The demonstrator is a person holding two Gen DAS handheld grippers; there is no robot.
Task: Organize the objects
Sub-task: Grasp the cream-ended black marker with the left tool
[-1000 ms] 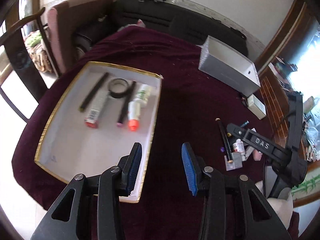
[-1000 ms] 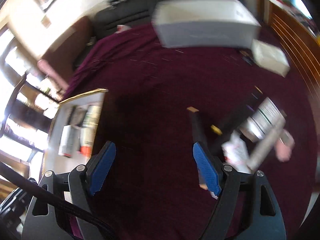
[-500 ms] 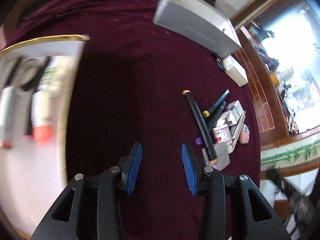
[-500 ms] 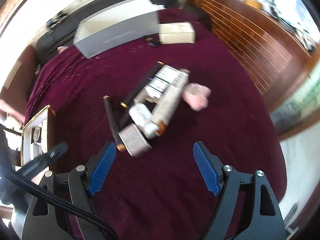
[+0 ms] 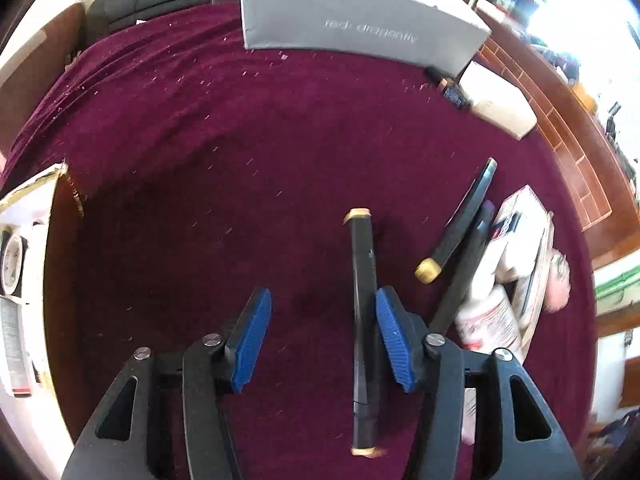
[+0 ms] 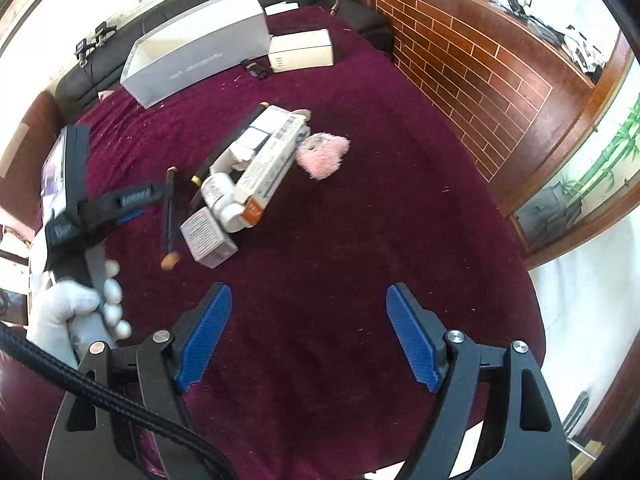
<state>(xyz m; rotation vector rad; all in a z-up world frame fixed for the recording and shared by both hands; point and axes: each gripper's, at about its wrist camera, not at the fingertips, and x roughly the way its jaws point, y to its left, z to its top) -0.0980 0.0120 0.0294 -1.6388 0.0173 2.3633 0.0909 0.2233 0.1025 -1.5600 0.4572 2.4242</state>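
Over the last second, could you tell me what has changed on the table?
The left gripper swung from the tray to the clutter and now straddles the black pen, jaws open. The right gripper turned toward the pile, open and empty. Objects stayed put.

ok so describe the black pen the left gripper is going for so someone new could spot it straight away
On the maroon tablecloth, find the heap of boxes and bottles near the brick-patterned cabinet. Just off its tray-facing edge lies a long black pen between the open jaws of the left gripper. Unlike the two dark pens leaning against the heap, it lies alone and has gold caps at both ends.
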